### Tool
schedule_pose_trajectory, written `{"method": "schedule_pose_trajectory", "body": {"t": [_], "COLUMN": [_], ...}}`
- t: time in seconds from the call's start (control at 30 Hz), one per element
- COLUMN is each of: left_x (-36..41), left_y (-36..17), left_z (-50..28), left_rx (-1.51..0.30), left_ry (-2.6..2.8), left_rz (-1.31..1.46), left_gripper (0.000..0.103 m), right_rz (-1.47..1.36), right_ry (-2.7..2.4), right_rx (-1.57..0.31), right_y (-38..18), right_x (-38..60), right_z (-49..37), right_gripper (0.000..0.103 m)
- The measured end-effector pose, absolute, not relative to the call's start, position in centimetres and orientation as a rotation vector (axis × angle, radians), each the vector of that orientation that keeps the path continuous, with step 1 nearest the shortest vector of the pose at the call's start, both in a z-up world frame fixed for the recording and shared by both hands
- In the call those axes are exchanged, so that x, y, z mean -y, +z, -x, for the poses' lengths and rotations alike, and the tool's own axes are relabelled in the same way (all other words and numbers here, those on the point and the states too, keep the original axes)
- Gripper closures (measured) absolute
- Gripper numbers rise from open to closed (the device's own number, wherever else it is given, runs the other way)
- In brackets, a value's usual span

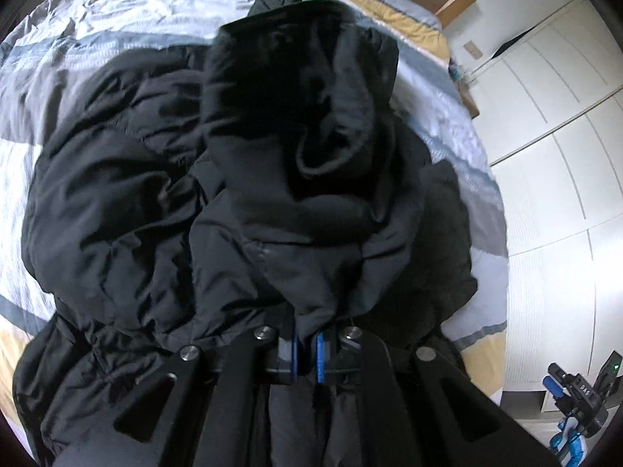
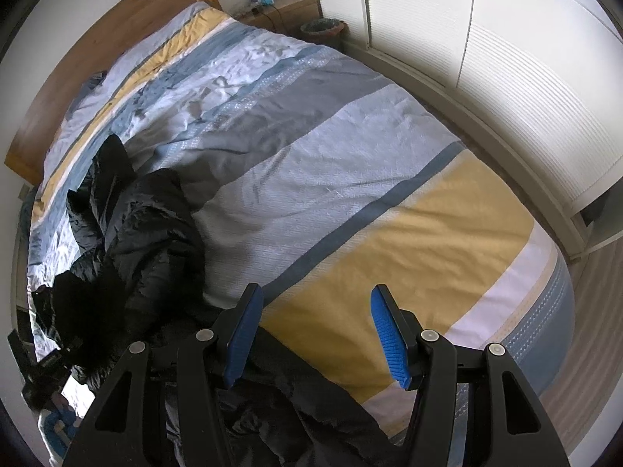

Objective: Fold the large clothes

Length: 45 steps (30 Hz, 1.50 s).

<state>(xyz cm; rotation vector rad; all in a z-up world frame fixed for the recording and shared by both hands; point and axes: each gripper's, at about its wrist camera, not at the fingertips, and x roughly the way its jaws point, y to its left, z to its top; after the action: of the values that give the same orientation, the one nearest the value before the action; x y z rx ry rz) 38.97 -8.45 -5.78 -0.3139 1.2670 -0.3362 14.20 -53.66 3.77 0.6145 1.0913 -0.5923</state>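
A black puffer jacket (image 1: 128, 202) lies crumpled on a striped bed. My left gripper (image 1: 307, 354) is shut on a fold of it, and the pinched part with the hood (image 1: 300, 109) hangs up in front of the lens. In the right wrist view the jacket (image 2: 132, 233) lies bunched at the bed's left side, and a flap of it (image 2: 296, 397) runs under my right gripper (image 2: 315, 334). That gripper is open and empty above the near edge of the bed. It also shows small at the lower right of the left wrist view (image 1: 580, 393).
The bedspread (image 2: 331, 163) has grey, blue, white and yellow stripes. A wooden headboard (image 2: 105, 50) and a nightstand (image 2: 288, 7) stand at the far end. White wardrobe doors (image 2: 506, 70) run along the right side, with a strip of floor (image 2: 592, 303) between.
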Motion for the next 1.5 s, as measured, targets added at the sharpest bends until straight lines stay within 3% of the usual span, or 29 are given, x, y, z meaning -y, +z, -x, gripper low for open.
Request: {"method": "schedule_pose_trajectory", "body": {"t": [0.17, 0.43, 0.7, 0.97, 1.5], "left_x": [9.9, 11.4, 11.3, 2.2, -10.8], "left_y": [-6.4, -6.2, -4.2, -2.9, -4.0], "left_z": [-38.4, -36.0, -34.3, -33.5, -36.0], "left_rx": [-1.285, -1.327, -1.324, -1.260, -1.216], "left_ry": [-0.316, -0.373, -0.434, -0.295, -0.122], "left_rz": [0.273, 0.276, 0.226, 0.183, 0.186], "left_gripper": [0.096, 0.074, 0.073, 0.072, 0.072], "right_rz": [-0.621, -0.582, -0.527, -0.486, -0.158], "right_ry": [-0.581, -0.528, -0.492, -0.425, 0.024], "right_rx": [-1.105, -1.112, -1.111, -1.162, -1.183], "right_y": [3.1, 3.0, 3.2, 1.5, 0.9], "right_x": [53.4, 52.0, 50.2, 46.8, 25.2], "right_z": [-14.1, -15.0, -16.0, -17.4, -28.6], "right_gripper": [0.046, 0.046, 0.046, 0.046, 0.042]}}
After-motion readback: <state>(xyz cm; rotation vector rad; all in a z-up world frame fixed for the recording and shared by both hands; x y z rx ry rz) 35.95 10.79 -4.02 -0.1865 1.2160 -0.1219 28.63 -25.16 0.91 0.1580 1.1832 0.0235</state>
